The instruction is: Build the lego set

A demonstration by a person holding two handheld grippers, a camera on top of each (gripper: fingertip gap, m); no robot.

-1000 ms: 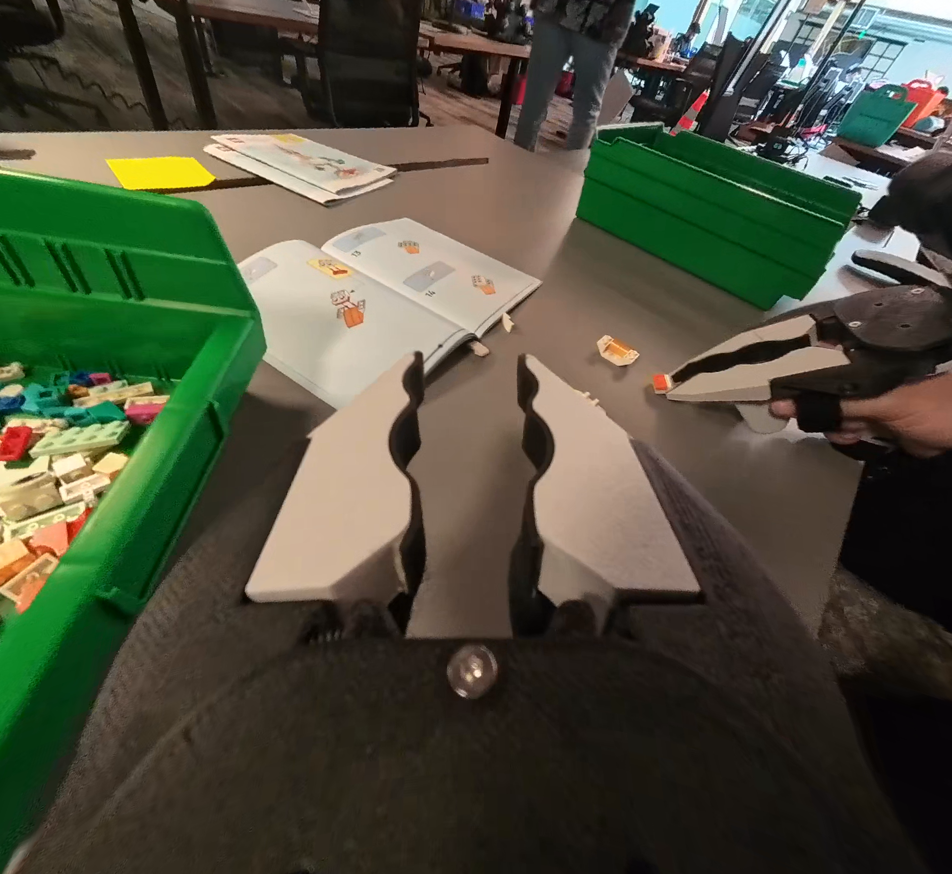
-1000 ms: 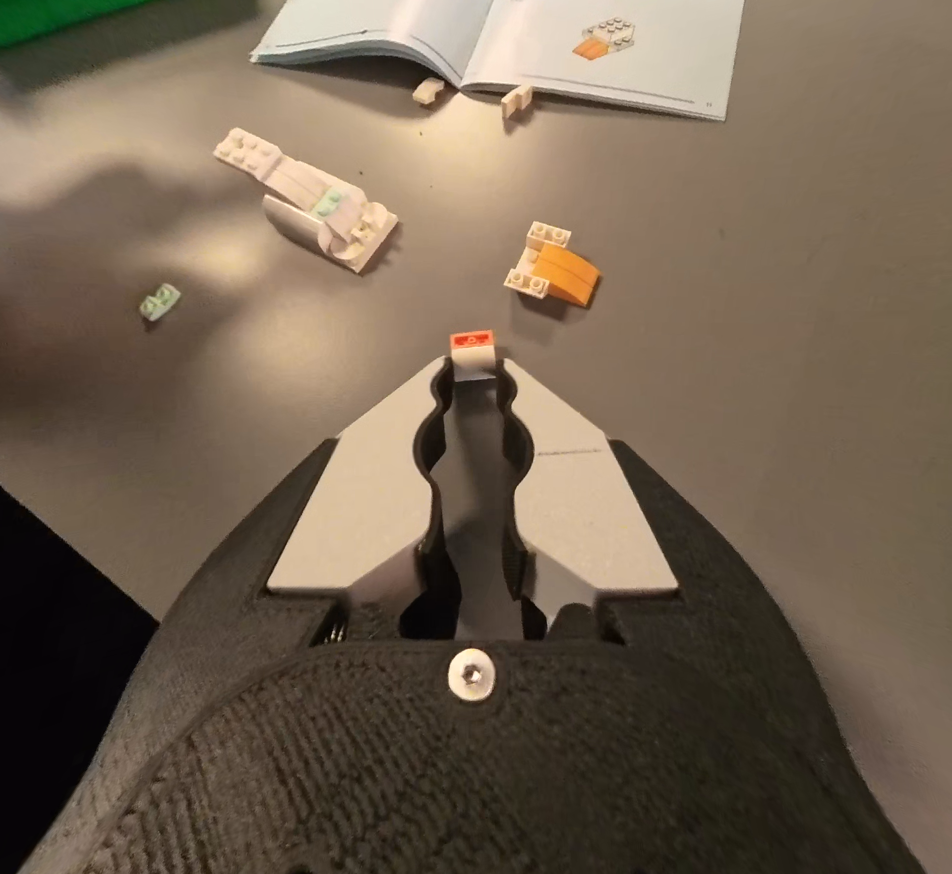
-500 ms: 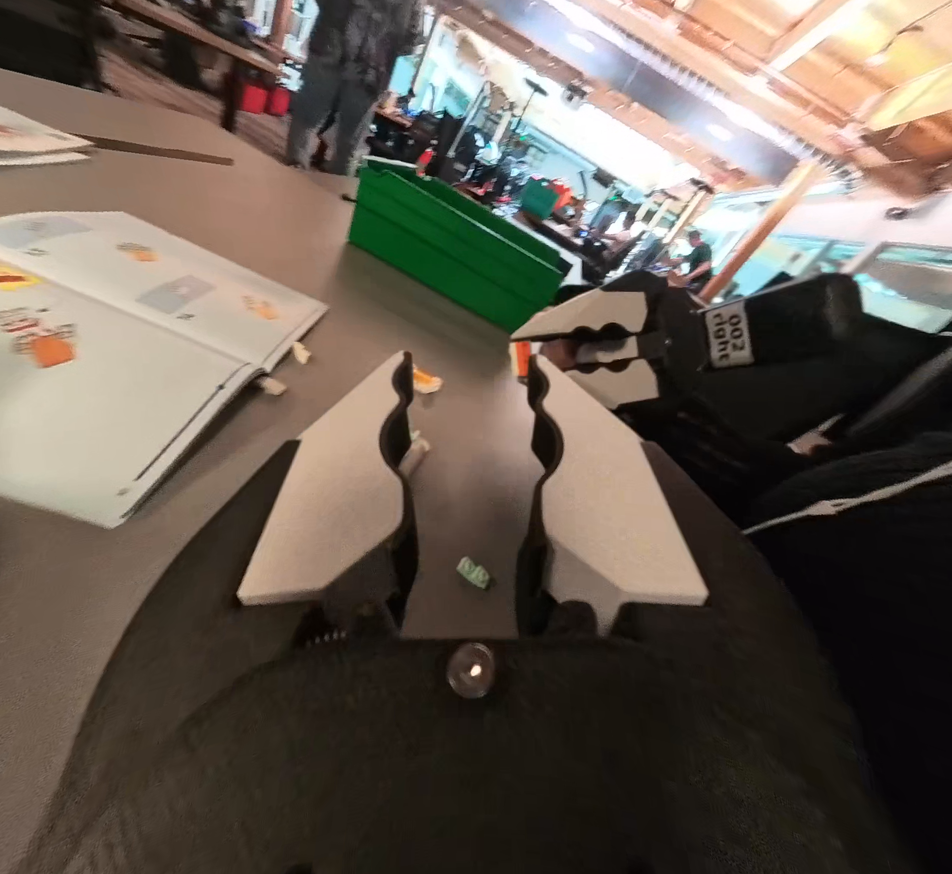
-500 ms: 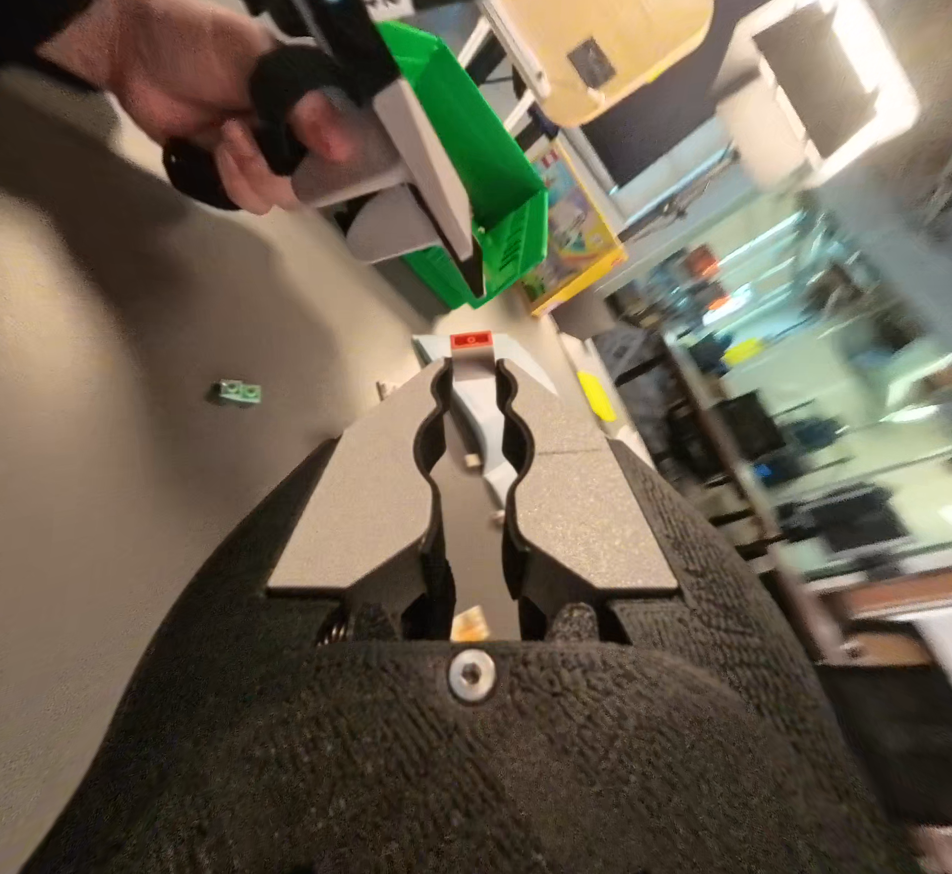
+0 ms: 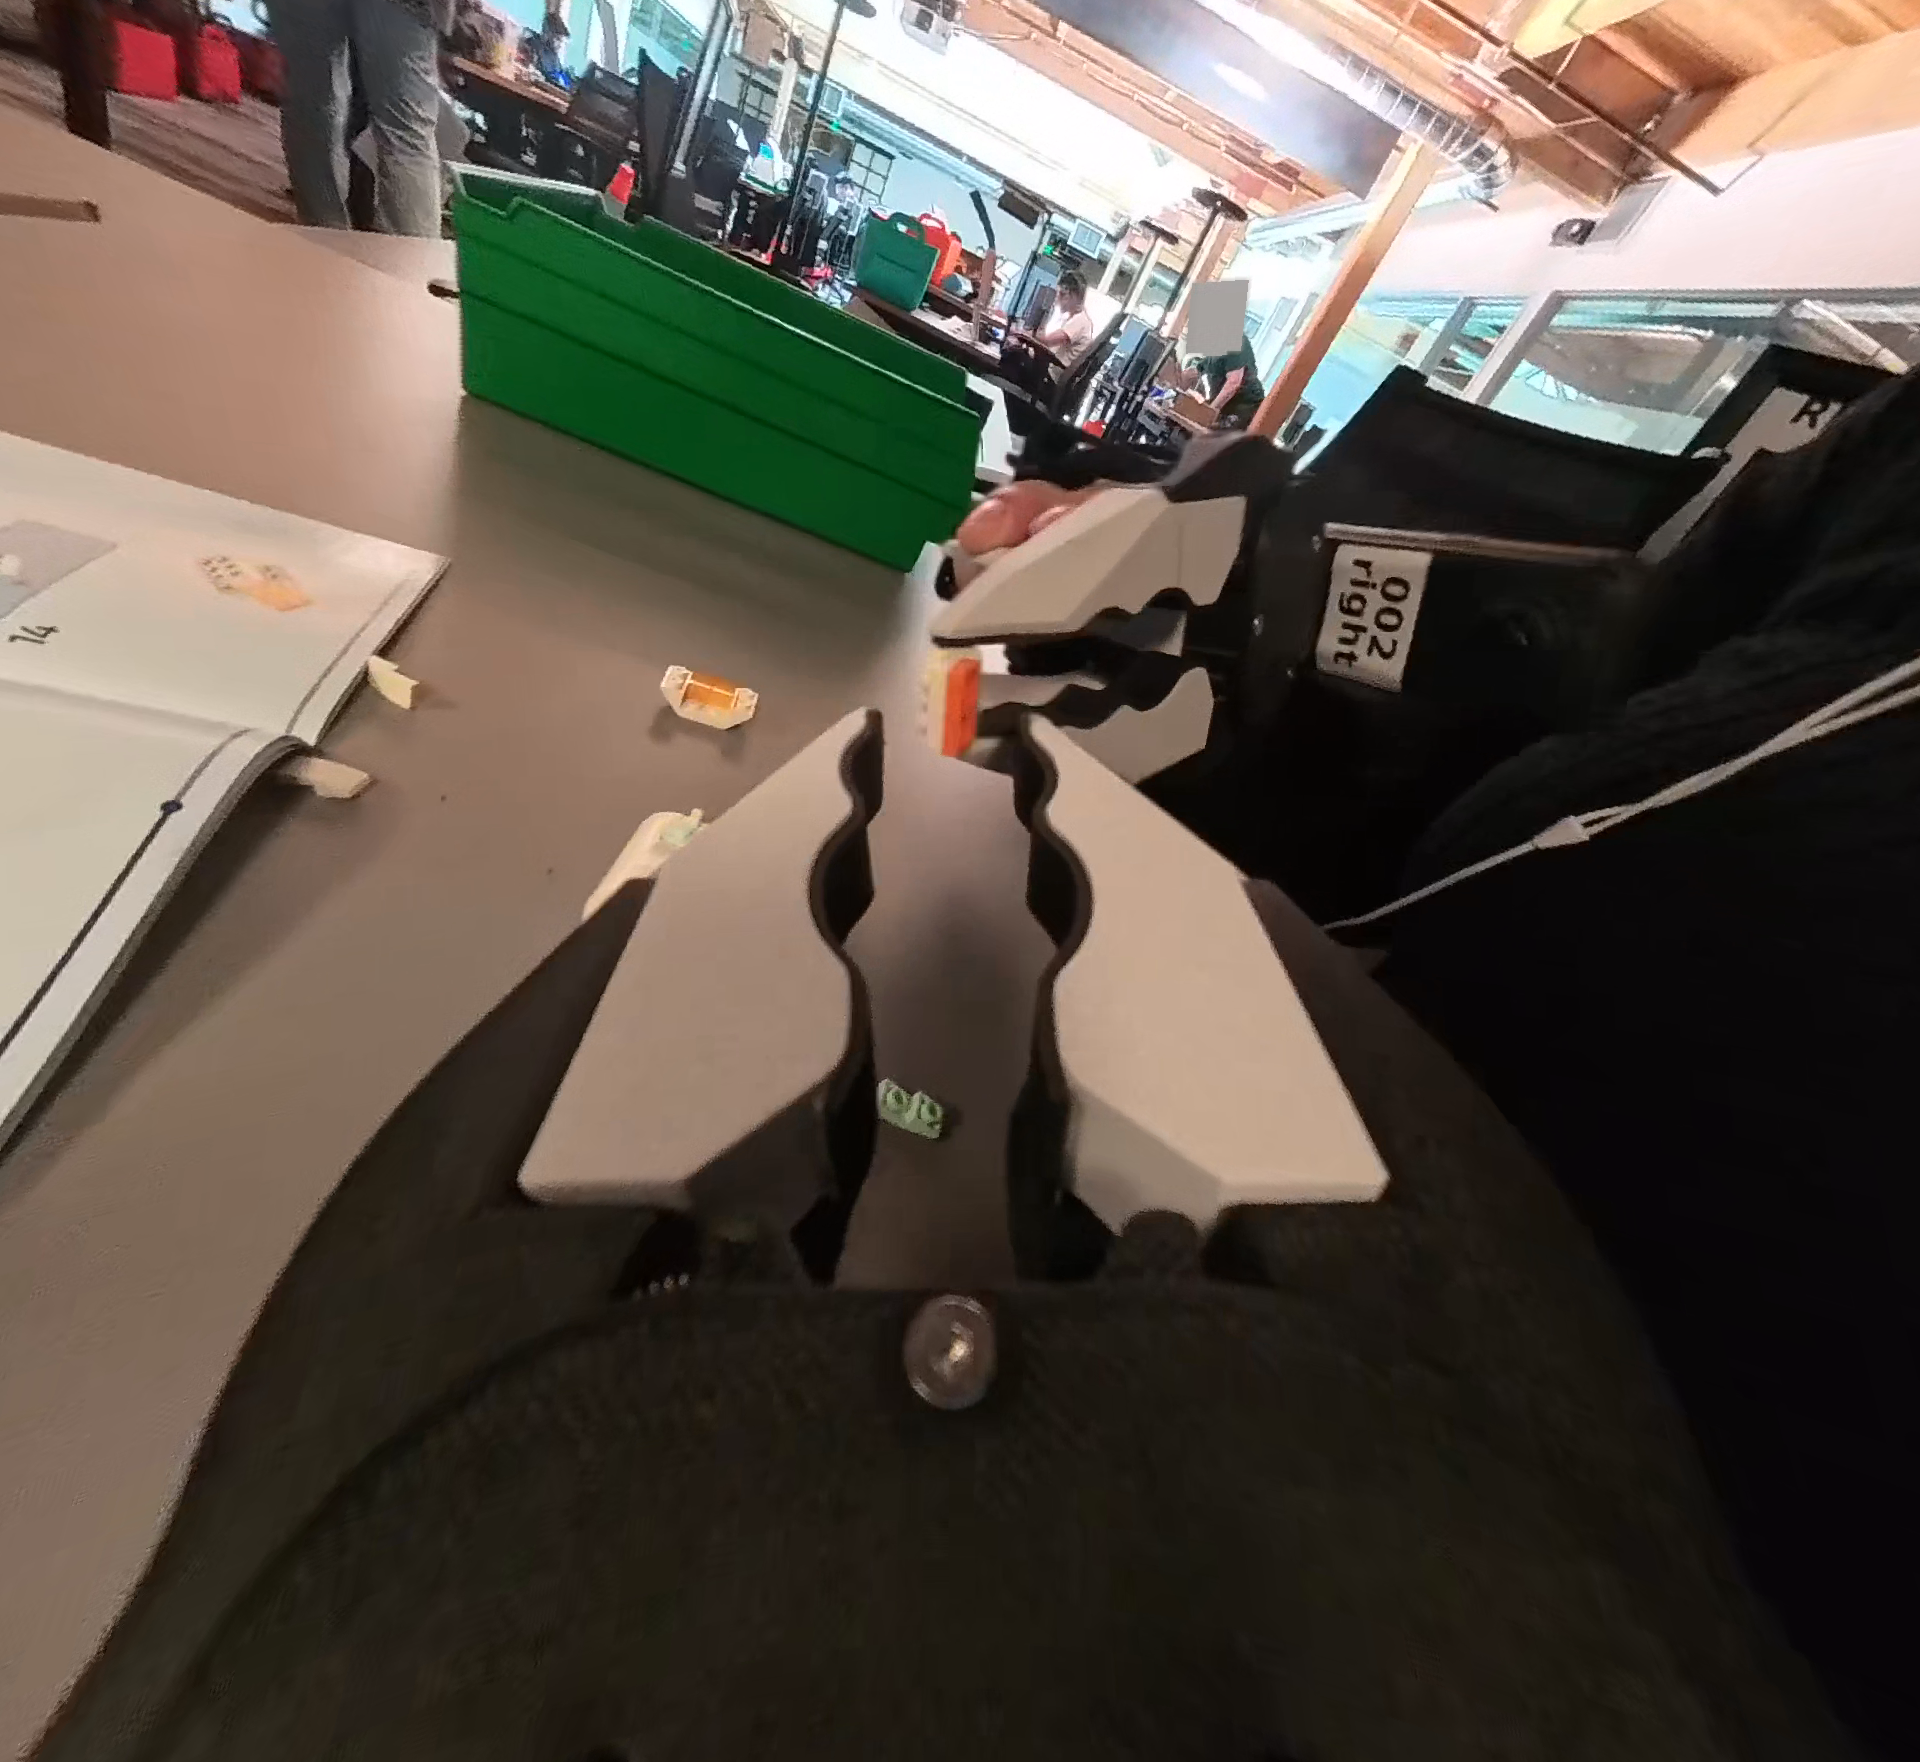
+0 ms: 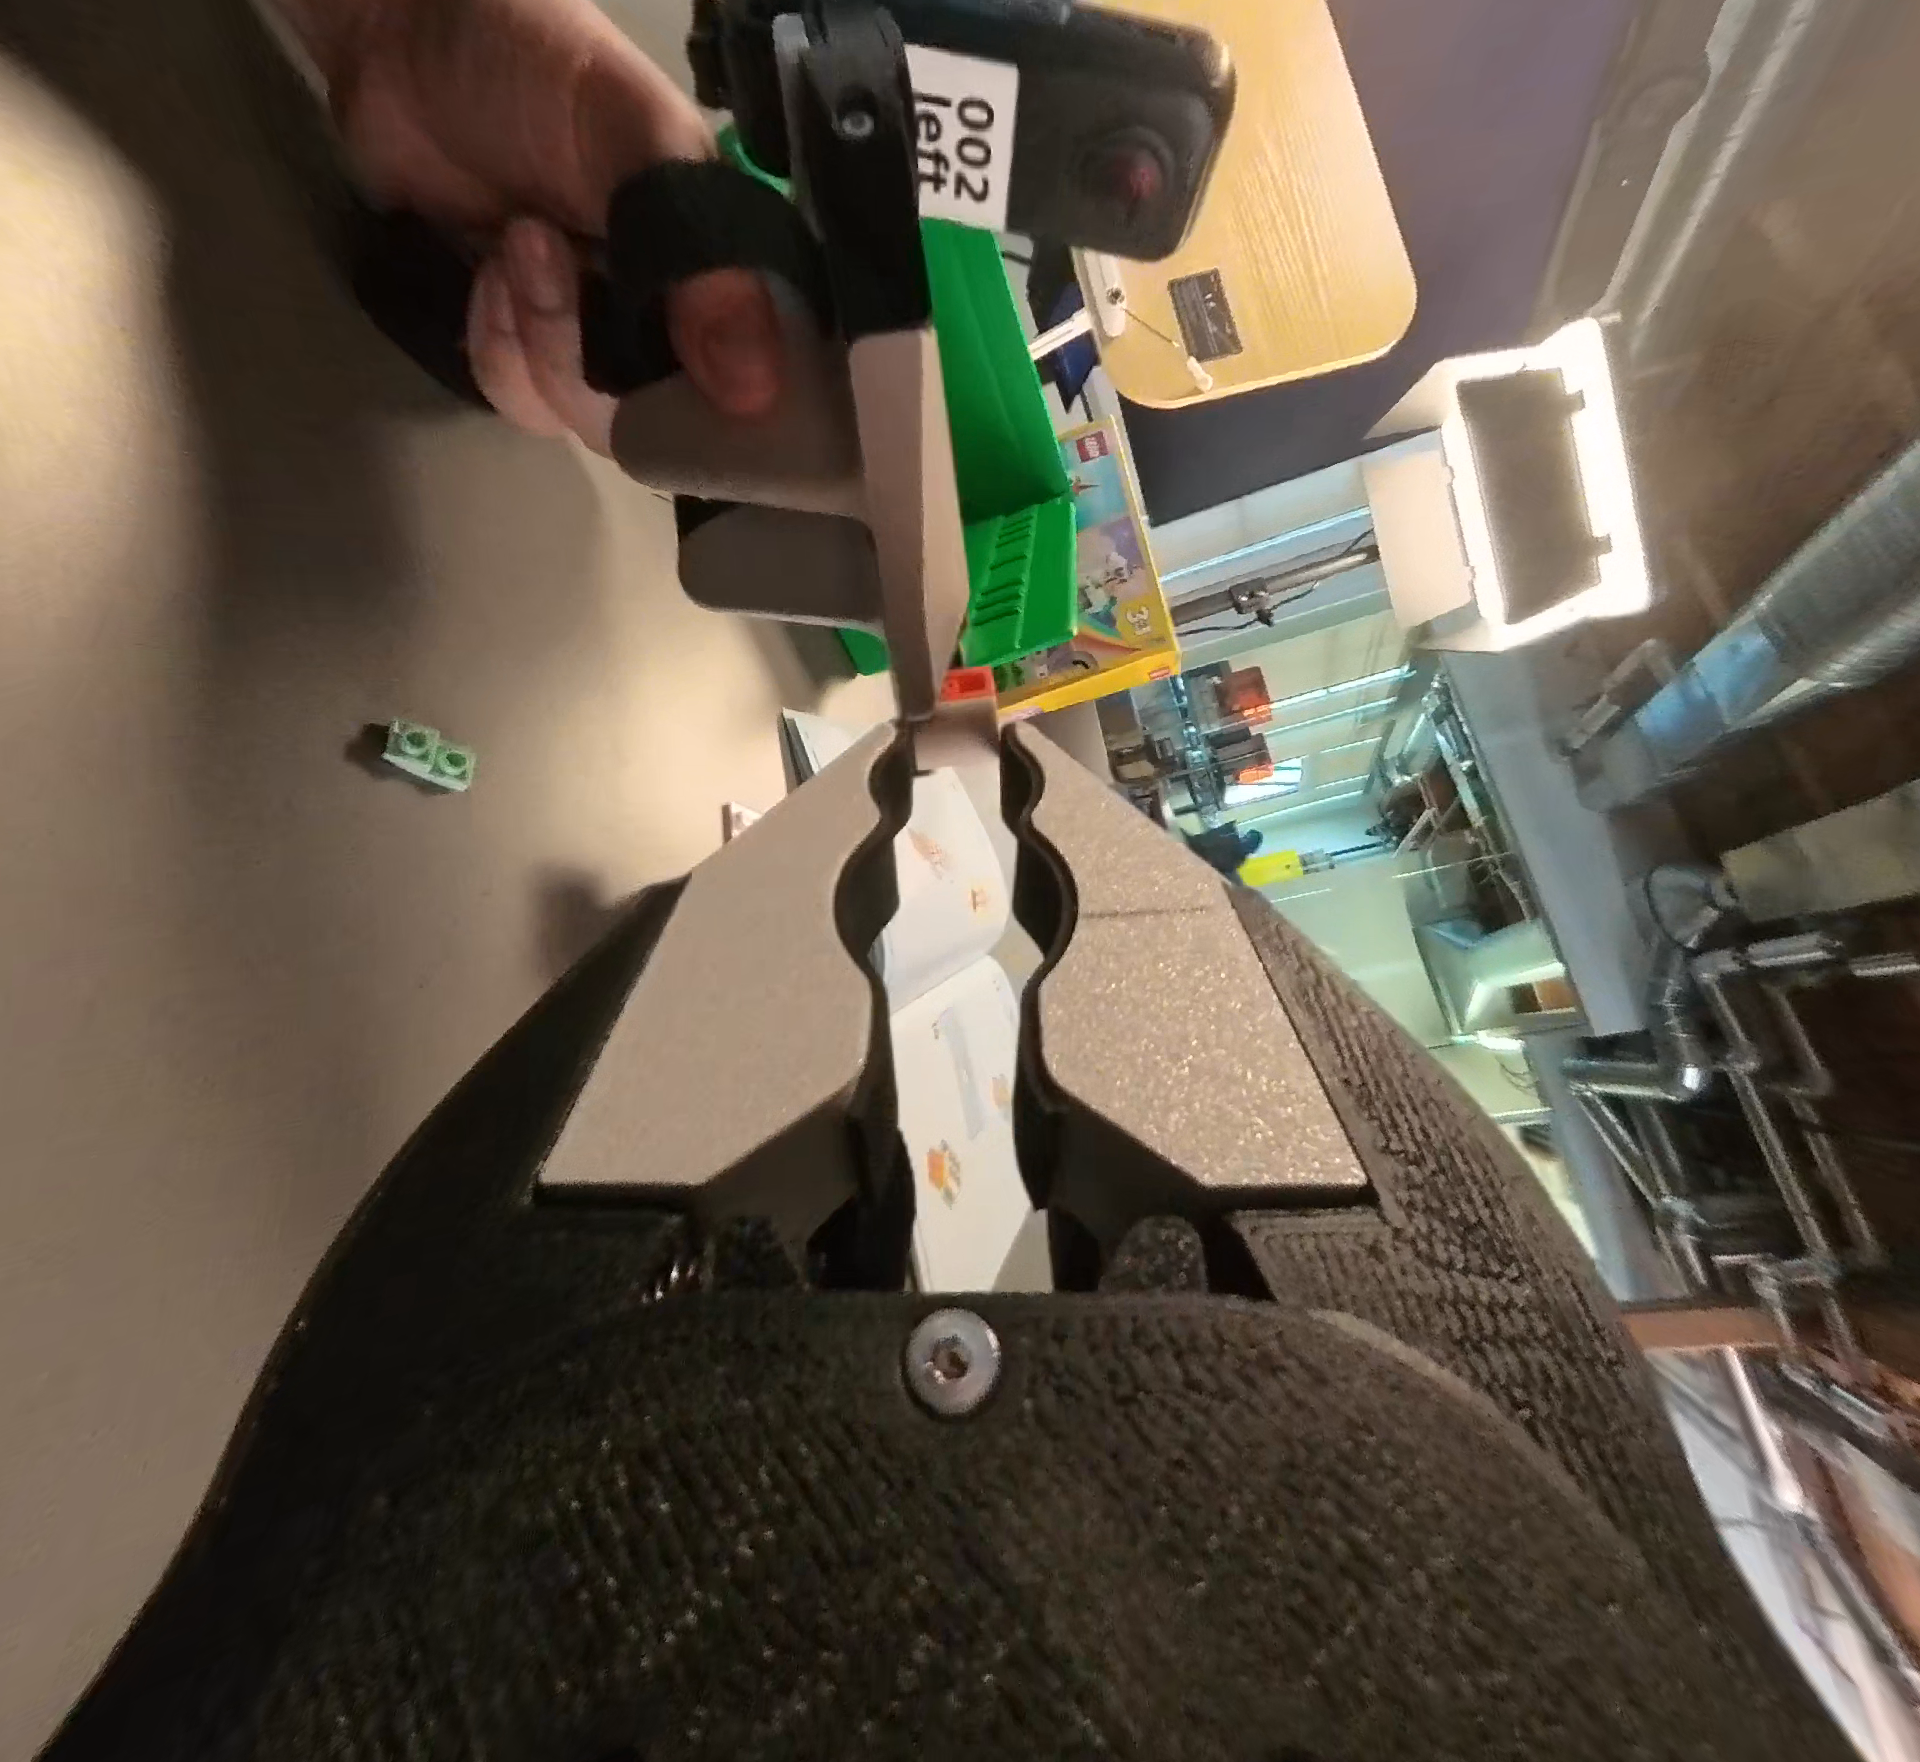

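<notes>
A small orange-and-white piece [image 5: 954,704] is held between the tips of the right gripper [image 5: 971,689], whose jaws are closed down to the width of that piece; in the right wrist view the same piece [image 6: 967,696] is seen pinched at the very end of the fingers. The left gripper [image 5: 948,744] is held with its jaws parted by a moderate gap and nothing between them, its tips brought right up to the held piece; whether they touch it cannot be told. Both grippers are raised above the grey tabletop [image 5: 260,341]. A pale green two-stud plate [image 5: 911,1111] is seen lying on the tabletop through the gap of the left jaws. A white assembly [image 5: 646,855] lies just beside the left finger, partly hidden by it, and a small white-and-orange assembly [image 5: 711,695] lies farther out. An open instruction booklet [image 5: 156,673] is spread toward the left edge, with two small cream pieces [image 5: 393,679] at its near margin. Stacked green bins [image 5: 707,403] stand toward the far edge, well apart from the grippers.
</notes>
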